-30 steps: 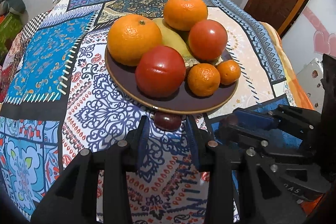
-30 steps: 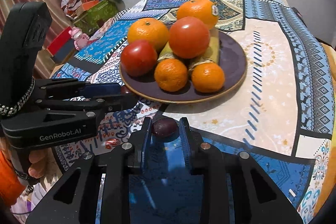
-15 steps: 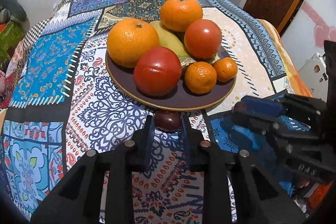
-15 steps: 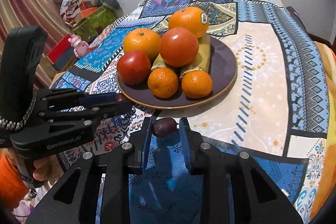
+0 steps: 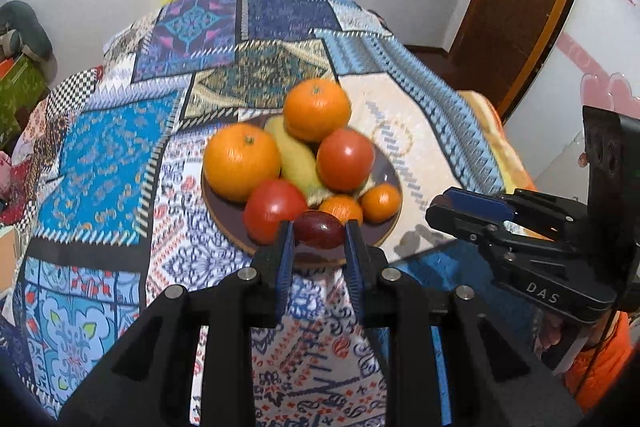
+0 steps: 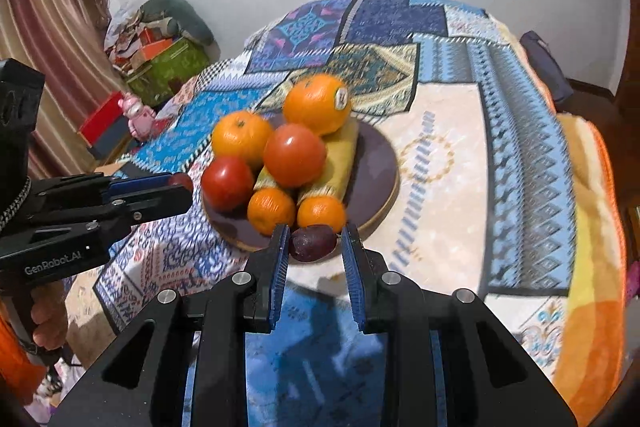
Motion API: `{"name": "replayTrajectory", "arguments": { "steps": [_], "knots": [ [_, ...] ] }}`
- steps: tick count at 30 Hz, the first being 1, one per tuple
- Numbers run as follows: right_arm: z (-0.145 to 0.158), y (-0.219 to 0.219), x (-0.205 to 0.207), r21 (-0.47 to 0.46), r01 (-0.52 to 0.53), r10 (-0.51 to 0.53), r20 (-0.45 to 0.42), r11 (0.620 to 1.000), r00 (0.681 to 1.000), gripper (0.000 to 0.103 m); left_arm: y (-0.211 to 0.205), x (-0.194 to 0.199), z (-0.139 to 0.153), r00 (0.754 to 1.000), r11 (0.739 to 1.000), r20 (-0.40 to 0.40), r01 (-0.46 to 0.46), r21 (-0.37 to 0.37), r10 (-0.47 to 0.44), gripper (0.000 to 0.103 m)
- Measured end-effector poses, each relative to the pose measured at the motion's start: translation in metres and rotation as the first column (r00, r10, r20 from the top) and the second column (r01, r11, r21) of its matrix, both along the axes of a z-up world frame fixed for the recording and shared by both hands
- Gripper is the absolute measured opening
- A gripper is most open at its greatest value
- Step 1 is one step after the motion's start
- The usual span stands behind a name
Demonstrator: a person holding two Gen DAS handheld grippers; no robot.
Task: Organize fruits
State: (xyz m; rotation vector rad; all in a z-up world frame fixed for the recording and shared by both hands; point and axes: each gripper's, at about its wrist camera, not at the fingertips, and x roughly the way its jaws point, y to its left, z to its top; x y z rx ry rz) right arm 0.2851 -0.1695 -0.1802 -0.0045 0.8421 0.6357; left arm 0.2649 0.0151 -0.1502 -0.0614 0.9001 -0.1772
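Jaws of both grippers, lettered "DAS" (image 5: 540, 297) and "GenRobot.AI" (image 6: 52, 259), each clamp a dark plum (image 5: 319, 229)

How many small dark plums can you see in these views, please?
2: one dark plum held in the left tongs, a second plum in the right tongs, both before the plate. Others could hide behind the piled fruit.

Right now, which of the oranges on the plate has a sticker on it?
The big orange at the back of the plate, resting on the bananas. Its round sticker faces right; the other three oranges show none.
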Motion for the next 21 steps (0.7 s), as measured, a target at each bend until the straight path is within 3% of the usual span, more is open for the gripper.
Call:
{"name": "replayTrajectory", "arguments": {
  "steps": [11,21],
  "knots": [
    [0.019,-0.001,0.028,0.002,0.03,-0.03,0.065,1.0,0.997,0.025,-0.005,0.033,0.014,0.999,1.0,0.029,-0.016,0.007,0.016,0.025],
    [0.01,0.012,0.057,-0.025,0.028,-0.026,0.057,0.999,0.998,0.025,-0.006,0.072,0.005,0.999,0.999,0.005,-0.034,0.015,0.034,0.025]
  ]
}}
